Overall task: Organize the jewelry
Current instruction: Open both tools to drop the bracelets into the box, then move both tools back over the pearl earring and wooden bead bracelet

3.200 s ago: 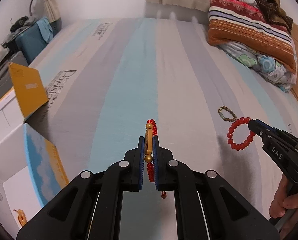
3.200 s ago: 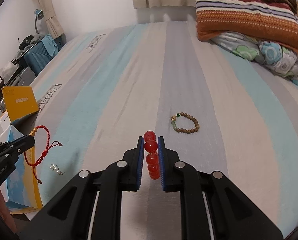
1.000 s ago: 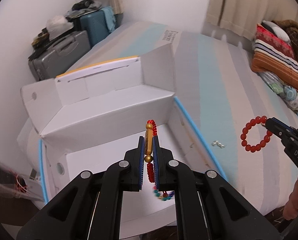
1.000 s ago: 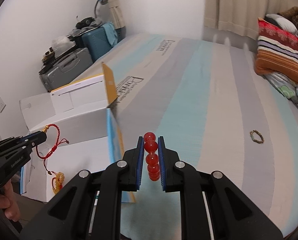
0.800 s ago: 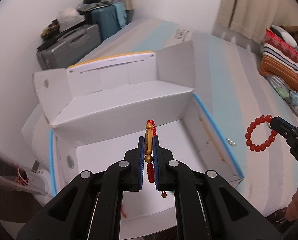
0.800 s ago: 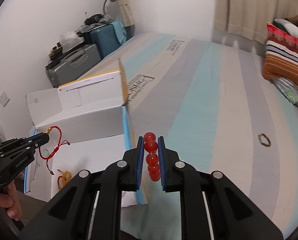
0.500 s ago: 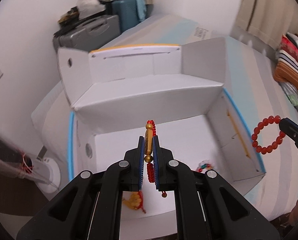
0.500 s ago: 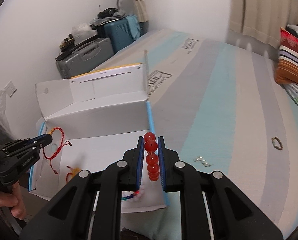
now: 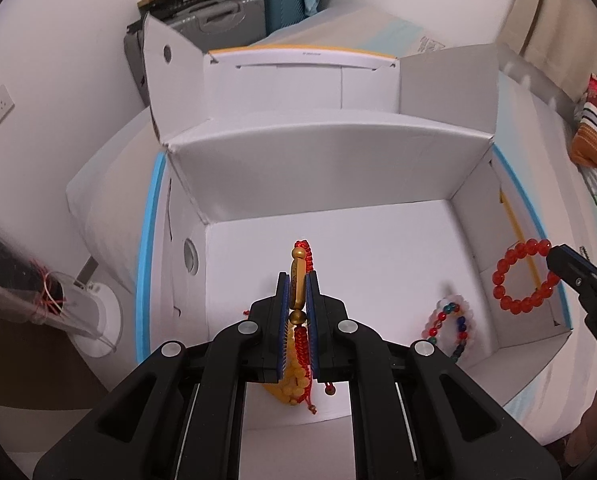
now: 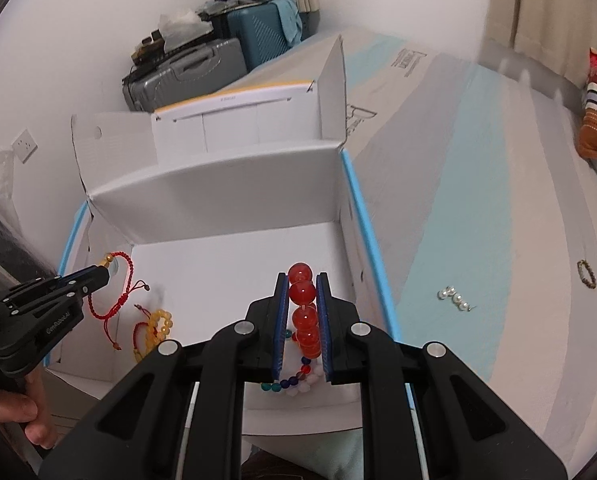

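both grippers (each clamping bracelet) over white box.

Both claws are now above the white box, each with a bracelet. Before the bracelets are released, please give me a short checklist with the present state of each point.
1. Left claw shut on the cord bracelet: ok.
2. Right claw shut on the red bead bracelet: ok.
3. Both bracelets over the open box: ok; the bead bracelet hangs near the right wall.
4. Free floor under the claws: not ok; the yellow bracelet and the coloured bracelet lie right below.
5. Flaps out of the way: ok.
6. All jewelry collected: not ok; the pearls and a brown bracelet remain on the bed.
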